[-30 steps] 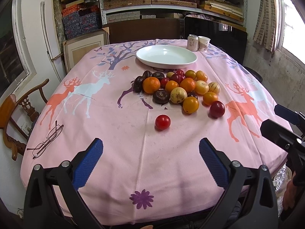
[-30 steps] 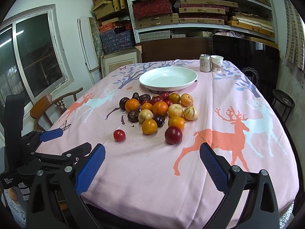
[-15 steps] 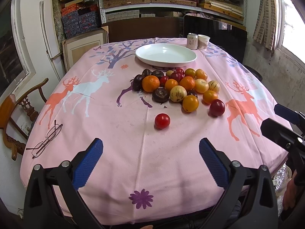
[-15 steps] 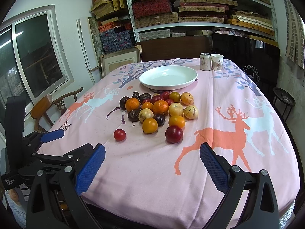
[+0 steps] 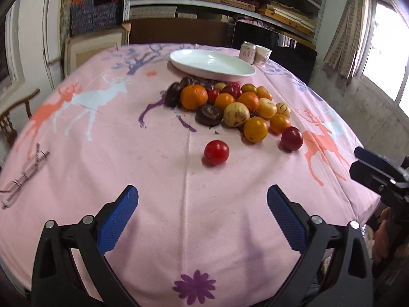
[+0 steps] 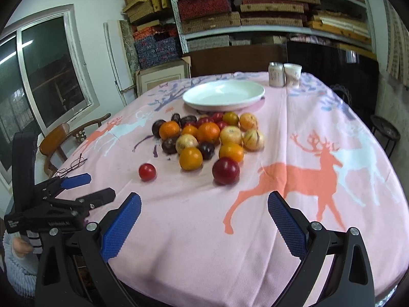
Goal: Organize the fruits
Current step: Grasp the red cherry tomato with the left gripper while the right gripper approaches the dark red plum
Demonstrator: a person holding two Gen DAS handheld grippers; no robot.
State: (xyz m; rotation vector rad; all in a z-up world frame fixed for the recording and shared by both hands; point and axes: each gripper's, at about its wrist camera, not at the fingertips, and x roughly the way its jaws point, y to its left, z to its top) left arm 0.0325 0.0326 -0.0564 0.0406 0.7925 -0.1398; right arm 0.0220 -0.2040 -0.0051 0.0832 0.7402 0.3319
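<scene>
Both-handed, the person holds the two tools low over the near edge of the table [image 5: 153, 153], which is covered by a pink deer-print tablecloth [image 6: 319, 153]. Spread wide with nothing between its blue pads, the left gripper [image 5: 202, 197] points toward a lone red tomato [image 5: 216, 152] lying apart from the heap. Released just the same, the right gripper [image 6: 204, 204] hovers nearer the right edge, facing a dark red plum [image 6: 226, 171].

A pile of fruit [image 5: 230, 105], made up of oranges, yellowish striped fruits and dark purple ones, sits at the middle of the table, touching one another. Just behind it stands an empty white plate [image 6: 223, 96]. Near the far edge a can [image 6: 276, 74] and a paper cup [image 6: 292, 74] stand side by side. A pair of glasses [image 5: 24, 171] lies by the left edge.
</scene>
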